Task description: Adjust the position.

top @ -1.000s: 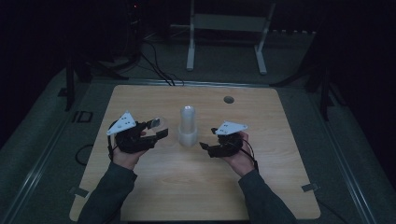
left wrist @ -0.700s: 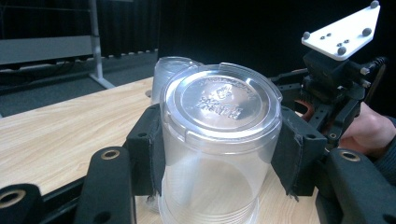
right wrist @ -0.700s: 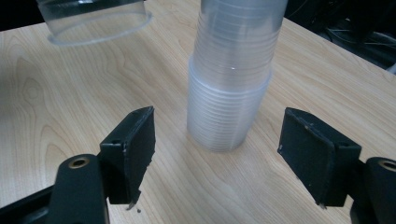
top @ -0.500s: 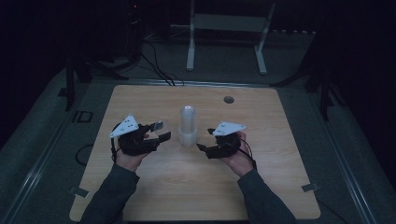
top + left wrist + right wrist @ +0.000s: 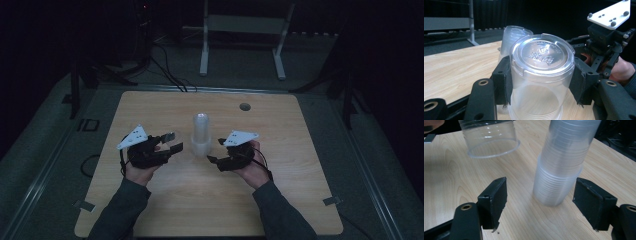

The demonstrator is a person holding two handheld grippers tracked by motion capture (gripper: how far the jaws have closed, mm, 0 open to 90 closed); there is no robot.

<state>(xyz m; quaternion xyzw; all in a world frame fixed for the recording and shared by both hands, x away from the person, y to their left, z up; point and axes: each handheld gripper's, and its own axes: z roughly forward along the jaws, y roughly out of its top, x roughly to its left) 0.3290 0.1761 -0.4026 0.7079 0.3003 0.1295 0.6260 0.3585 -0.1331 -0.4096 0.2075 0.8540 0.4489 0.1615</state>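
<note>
A tall stack of clear plastic cups [image 5: 201,135] stands upside down at the middle of the wooden table [image 5: 295,195]. My left gripper [image 5: 172,141] sits just left of the stack. It is shut on a single clear cup [image 5: 541,57] held base up, both pads pressing its sides, with its rim [image 5: 494,148] hanging a little above the wood. My right gripper [image 5: 215,150] is on the stack's right. Its jaws [image 5: 540,202] have just been closing a little but still stand apart. The stack [image 5: 560,170] rises just ahead of them, untouched by the pads.
A round cable hole [image 5: 244,106] lies in the table's far half. Behind the table stands a white metal frame [image 5: 245,25], and cables [image 5: 165,70] run over the dark floor. The person's sleeves [image 5: 120,210] come in over the near edge.
</note>
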